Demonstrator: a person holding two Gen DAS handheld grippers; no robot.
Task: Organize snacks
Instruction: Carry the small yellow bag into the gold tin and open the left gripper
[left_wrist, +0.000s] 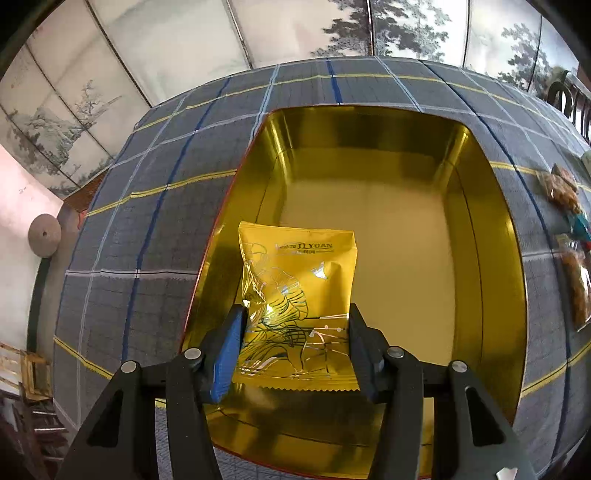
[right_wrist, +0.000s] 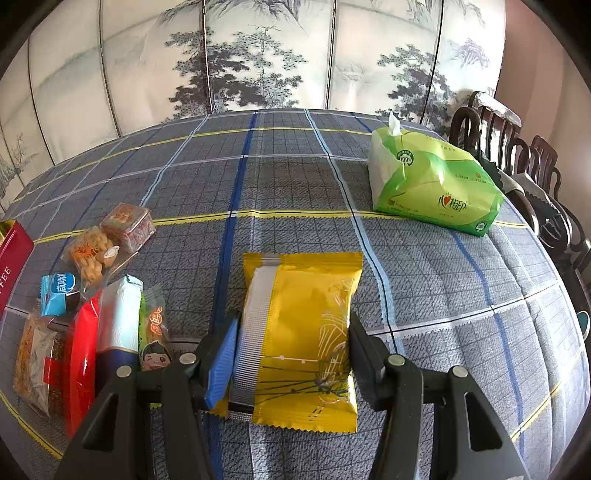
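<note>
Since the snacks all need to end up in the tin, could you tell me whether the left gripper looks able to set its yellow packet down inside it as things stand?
Probably yes. The left gripper holds the yellow packet right above the gold tin, whose lid is off and whose floor looks bare, so nothing seems to block the way down.

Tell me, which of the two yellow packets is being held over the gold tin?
The left claw's yellow packet, printed face showing, hangs over the gold tin. The right claw's packet shows its silver back seam above the tablecloth.

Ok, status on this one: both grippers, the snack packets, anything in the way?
Left gripper shut on a yellow packet, over the gold tin. Right gripper shut on another yellow packet, over the tablecloth. Tin interior bare, nothing blocking.
</note>
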